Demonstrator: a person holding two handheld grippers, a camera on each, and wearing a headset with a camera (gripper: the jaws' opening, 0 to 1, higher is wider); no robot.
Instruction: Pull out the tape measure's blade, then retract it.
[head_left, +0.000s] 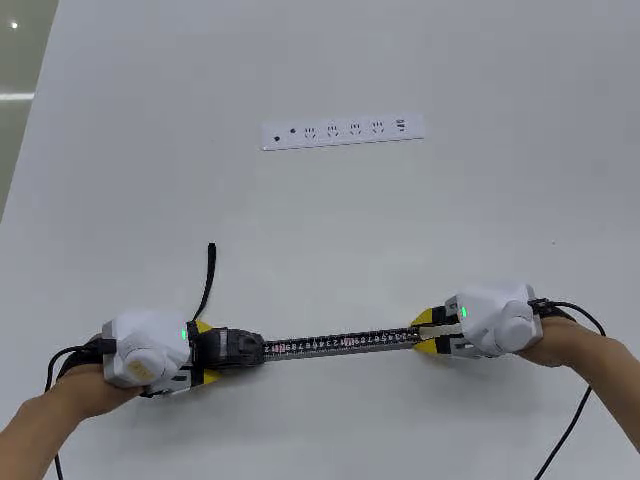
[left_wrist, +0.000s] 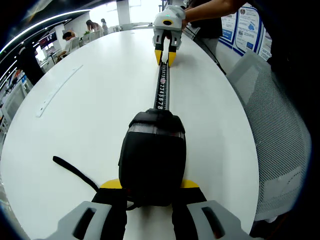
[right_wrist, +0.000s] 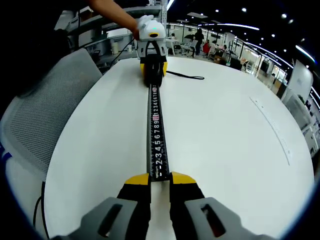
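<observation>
Left hand-held gripper (head_left: 204, 352): clamped on black tape measure case (left_wrist: 152, 160).
Right hand-held gripper (head_left: 428, 332): pinching the blade (right_wrist: 157, 135) tip.
Blade print: white numerals 2 to 9 legible.

- White table (head_left: 300, 230): broad top with a rounded edge.
- White power strip (head_left: 342, 131): lies flat on the table toward its far side, with a row of sockets along its length.
- Grey mesh-backed chair (left_wrist: 280, 135): stands just beside the table's edge.
- People (left_wrist: 67, 37): seated and standing at desks far beyond the table.
- Blue-and-white posters (left_wrist: 240, 22): on the wall behind the chair.
- Ceiling strip lights (right_wrist: 240, 25): long curved lines with small round spotlights near them.
</observation>
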